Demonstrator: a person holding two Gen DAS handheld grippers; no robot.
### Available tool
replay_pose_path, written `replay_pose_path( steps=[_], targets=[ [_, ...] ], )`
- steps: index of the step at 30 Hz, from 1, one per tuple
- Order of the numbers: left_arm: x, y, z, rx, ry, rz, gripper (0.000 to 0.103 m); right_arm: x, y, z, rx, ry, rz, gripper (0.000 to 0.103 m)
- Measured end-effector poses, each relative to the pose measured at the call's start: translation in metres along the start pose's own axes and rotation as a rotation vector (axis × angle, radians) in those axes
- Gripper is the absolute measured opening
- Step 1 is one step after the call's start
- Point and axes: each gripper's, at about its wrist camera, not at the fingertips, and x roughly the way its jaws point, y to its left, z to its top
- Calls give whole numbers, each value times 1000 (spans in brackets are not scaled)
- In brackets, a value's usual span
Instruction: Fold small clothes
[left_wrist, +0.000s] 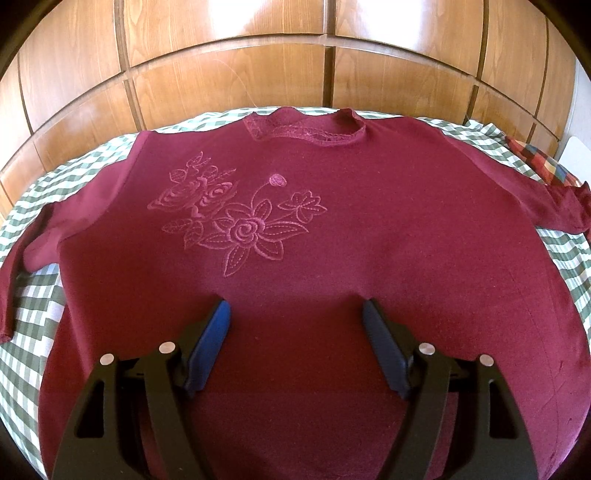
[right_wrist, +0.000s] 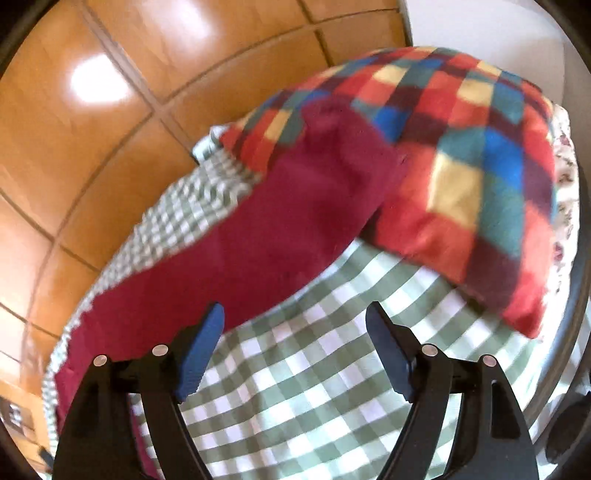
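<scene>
A dark red long-sleeved top with an embroidered flower motif lies spread flat, front up, on a green-and-white checked cloth, neckline away from me. My left gripper hovers open over the top's lower middle, with only flat fabric showing between its blue pads. In the right wrist view, one red sleeve stretches diagonally toward a multicoloured checked cushion. My right gripper is open above the checked cloth, just beside the sleeve's lower edge, holding nothing. That view is blurred.
A multicoloured checked cushion lies at the sleeve's end, also glimpsed at the right edge as the cushion. Glossy wooden panels rise behind the surface. A floral fabric edge shows beyond the cushion.
</scene>
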Motion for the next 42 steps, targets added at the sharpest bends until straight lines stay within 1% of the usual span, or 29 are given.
replay_pose_path(
  steps=[2, 3, 4, 5, 6, 7, 8, 9, 10, 12, 15, 16, 17, 18, 19, 20, 23, 25, 29, 31, 33, 34, 35, 36, 38, 41, 42],
  targets=[
    [0, 0, 0, 0, 0, 0, 74, 16, 3, 10, 31, -7, -7, 77],
    [0, 0, 0, 0, 0, 1, 74, 22, 4, 15, 40, -4, -18, 67],
    [0, 0, 0, 1, -1, 1, 74, 31, 8, 21, 39, 14, -39, 44],
    [0, 1, 0, 1, -1, 1, 74, 35, 11, 25, 24, 24, -68, 32],
    [0, 1, 0, 1, -1, 2, 74, 37, 14, 28, -1, 19, -121, 13],
    [0, 1, 0, 1, -1, 3, 75, 35, 16, 32, -31, -8, -184, 3],
    [0, 1, 0, 1, -1, 2, 75, 30, 13, 38, -46, -42, -225, 0],
    [0, 1, 0, 1, -1, 1, 75, 24, 8, 43, -56, -85, -293, 0],
    [0, 1, 0, 1, -1, 1, 75, 23, 0, 46, -48, -91, -322, 0],
    [0, 1, 0, 0, -1, 0, 75, 28, -15, 50, -4, -49, -303, 0],
    [0, 1, -1, -2, -2, -3, 75, 26, -12, 42, -56, -33, -307, 0],
    [0, 2, 0, -3, -2, -3, 75, 24, -9, 38, -60, -24, -278, 3],
    [0, 2, 0, -3, -2, -3, 75, 22, -7, 33, -58, -15, -244, 11],
    [0, 2, 0, -2, -2, -2, 75, 18, -5, 29, -54, -11, -211, 41],
    [0, 2, 0, -2, -2, -2, 75, 11, 1, 22, -43, -28, -163, 71],
    [0, 2, 0, -2, -1, -4, 75, 3, 3, 17, -44, -48, -140, 74],
    [-1, 2, 0, -3, -1, -4, 75, -8, 35, -1, -126, -74, -106, 74],
    [-1, 1, 0, -3, -2, -2, 75, -12, 64, -15, -195, -67, -56, 74],
    [-1, 2, 0, -2, -2, -1, 75, -6, 139, -44, -384, -70, 9, 74],
    [-1, 2, 0, -2, -3, -1, 75, 3, 174, -60, -424, -49, 37, 74],
    [-1, 3, -1, -4, -3, -2, 75, 7, 203, -76, -444, -11, 93, 74],
    [-1, 3, -1, -4, -4, -2, 75, 7, 221, -89, -468, 2, 128, 74],
    [-1, 3, -1, -5, -4, -2, 75, 5, 235, -100, -498, 5, 145, 74],
    [-1, 3, -1, -4, -4, -2, 75, 9, 254, -115, -549, 5, 151, 74],
    [-1, 3, -1, -6, -5, -4, 75, 21, 277, -136, -613, 3, 131, 74],
    [-1, 3, -1, -11, -6, -10, 75, 46, 296, -167, -715, 10, 38, 74],
    [-1, 4, -1, -14, -7, -14, 75, 54, 299, -175, -743, 3, 9, 76]
  ],
)
